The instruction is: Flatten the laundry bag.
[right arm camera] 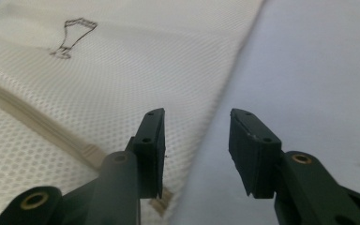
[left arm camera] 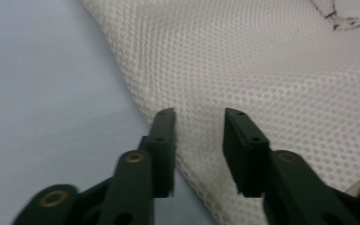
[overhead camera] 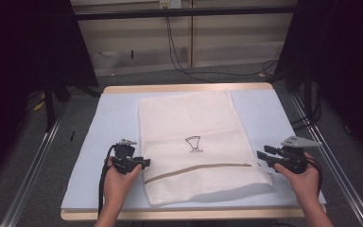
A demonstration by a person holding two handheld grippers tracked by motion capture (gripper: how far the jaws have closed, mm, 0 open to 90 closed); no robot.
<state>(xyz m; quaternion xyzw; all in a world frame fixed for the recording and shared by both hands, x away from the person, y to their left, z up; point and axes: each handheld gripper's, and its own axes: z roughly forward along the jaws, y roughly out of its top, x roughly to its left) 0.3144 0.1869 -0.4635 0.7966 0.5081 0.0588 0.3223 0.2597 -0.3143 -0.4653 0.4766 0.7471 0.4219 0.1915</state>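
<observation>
A white mesh laundry bag (overhead camera: 194, 127) lies flat on a pale blue mat (overhead camera: 113, 118), with a small black drawing (overhead camera: 194, 144) at its middle. A tan zipper (overhead camera: 198, 168) runs across its near end. At the bag's left edge, beside the zipper's end, my left gripper (overhead camera: 144, 163) is open. In the left gripper view its jaws (left arm camera: 199, 115) straddle the mesh edge (left arm camera: 262, 61) without pinching it. My right gripper (overhead camera: 262, 156) is open at the bag's right edge. In the right gripper view its jaws (right arm camera: 197, 115) stand over that edge, with the zipper (right arm camera: 37, 126) to their left.
The mat covers a wooden table (overhead camera: 189, 88) with bare blue margins on both sides of the bag. Metal rails (overhead camera: 33, 161) run along the floor on each side. Black cables (overhead camera: 184, 66) trail on the floor beyond the far edge.
</observation>
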